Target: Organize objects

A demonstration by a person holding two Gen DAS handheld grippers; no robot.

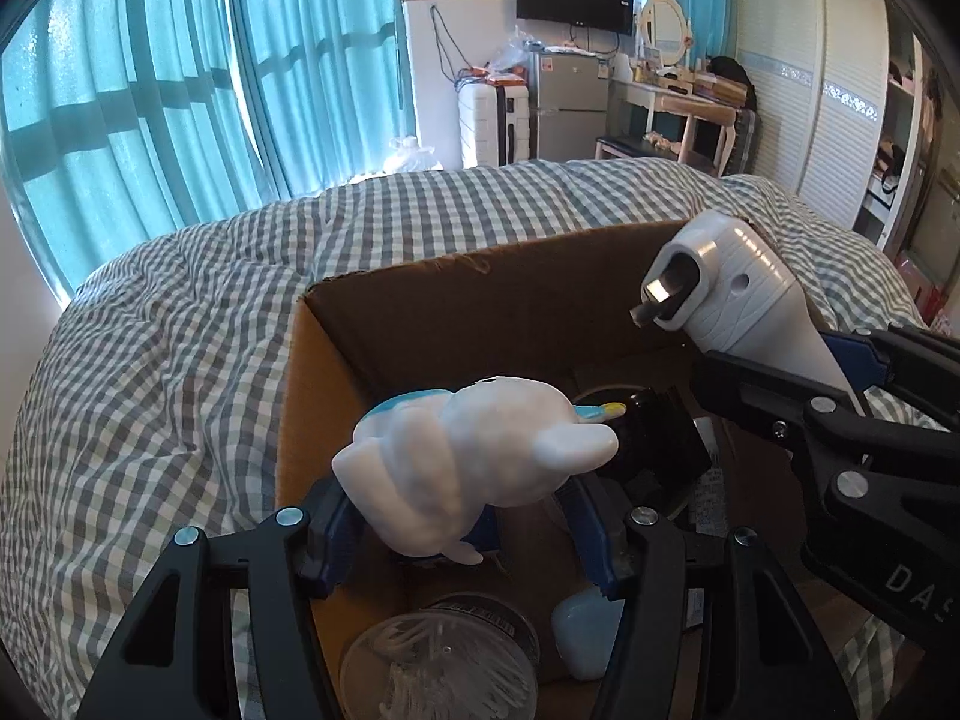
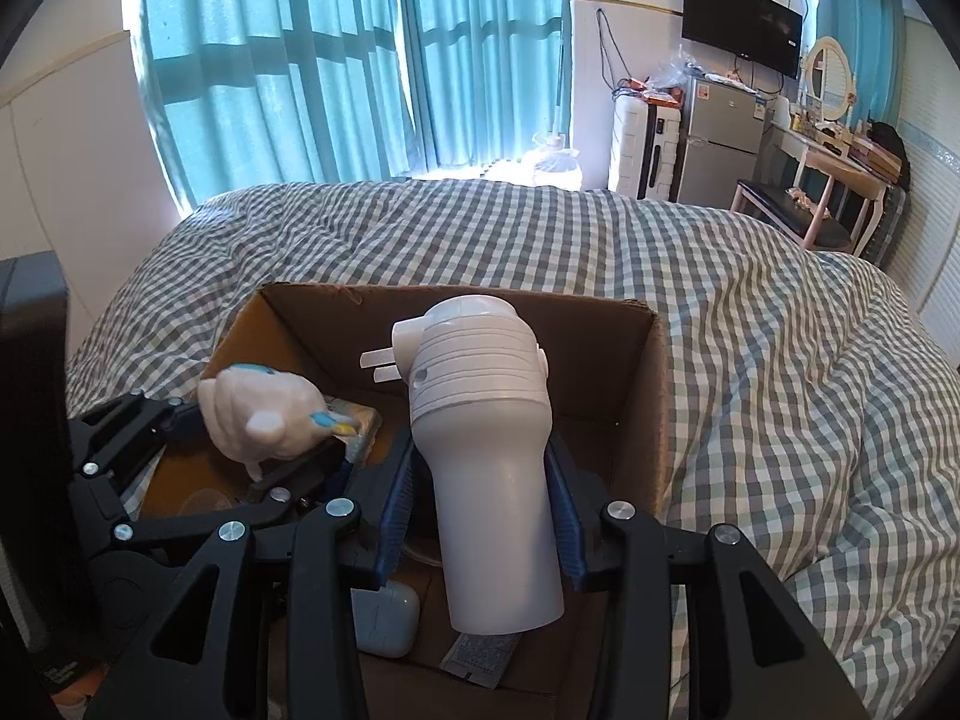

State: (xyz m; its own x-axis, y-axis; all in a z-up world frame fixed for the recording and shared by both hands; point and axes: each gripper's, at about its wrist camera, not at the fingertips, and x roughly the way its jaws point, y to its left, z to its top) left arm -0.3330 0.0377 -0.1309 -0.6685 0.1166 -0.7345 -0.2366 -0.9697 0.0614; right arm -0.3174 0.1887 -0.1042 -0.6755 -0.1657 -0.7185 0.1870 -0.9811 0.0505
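My left gripper [image 1: 468,516] is shut on a white unicorn figurine [image 1: 480,450] with blue mane and holds it over the left side of the open cardboard box [image 1: 480,282]. It also shows in the right wrist view [image 2: 258,414]. My right gripper [image 2: 480,510] is shut on a white plug-in device with two metal prongs [image 2: 480,420], held above the box [image 2: 654,420]. The device [image 1: 732,294] and right gripper [image 1: 840,396] show at the right in the left wrist view.
The box sits on a bed with a grey-white checked quilt [image 1: 180,360]. Inside lie a clear round tub [image 1: 444,660], a white earbud case [image 2: 384,618], a dark bottle [image 1: 654,432] and a packet [image 2: 480,657]. Teal curtains [image 2: 300,60] hang behind.
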